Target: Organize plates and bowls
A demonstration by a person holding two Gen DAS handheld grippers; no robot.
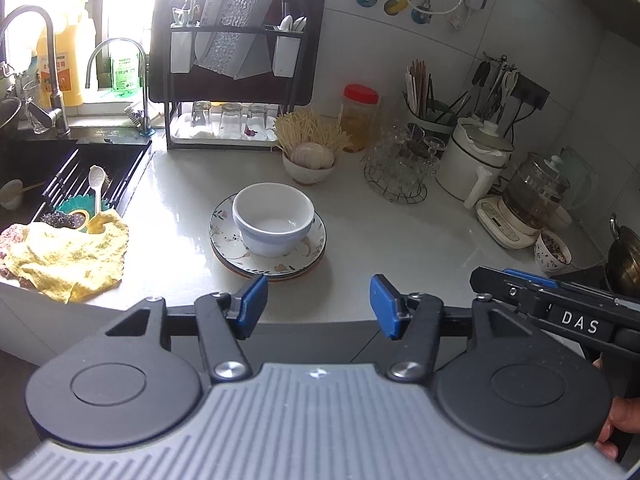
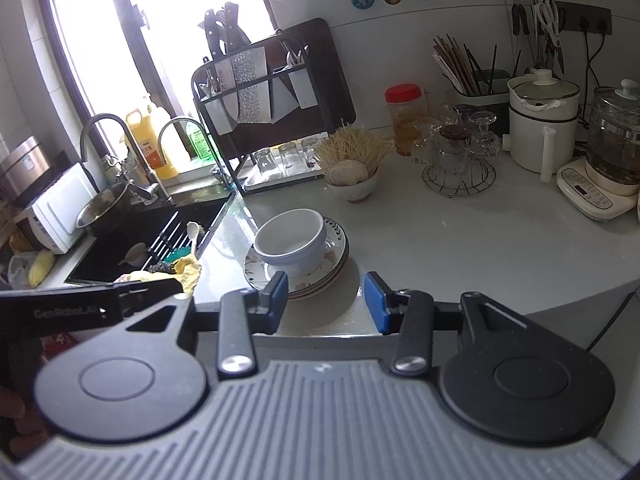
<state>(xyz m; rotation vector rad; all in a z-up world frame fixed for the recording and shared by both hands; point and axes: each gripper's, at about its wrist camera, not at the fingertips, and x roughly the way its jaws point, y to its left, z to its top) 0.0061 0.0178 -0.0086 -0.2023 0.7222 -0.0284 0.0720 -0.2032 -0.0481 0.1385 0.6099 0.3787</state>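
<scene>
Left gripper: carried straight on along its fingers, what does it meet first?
Most likely the stack of floral plates, at its near rim, with the white bowl on top just beyond. The left gripper is open and empty; depth is uncertain.

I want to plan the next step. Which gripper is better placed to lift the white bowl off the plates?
Probably the left gripper: the white bowl lies nearly centred ahead of its open fingers. The right gripper is also open, but the bowl sits off to its left on the plates.

Bright window (image 2: 160, 40) behind a black sink (image 1: 48, 168); white tiled wall (image 1: 400, 60) backs the pale bench (image 1: 400, 240).
</scene>
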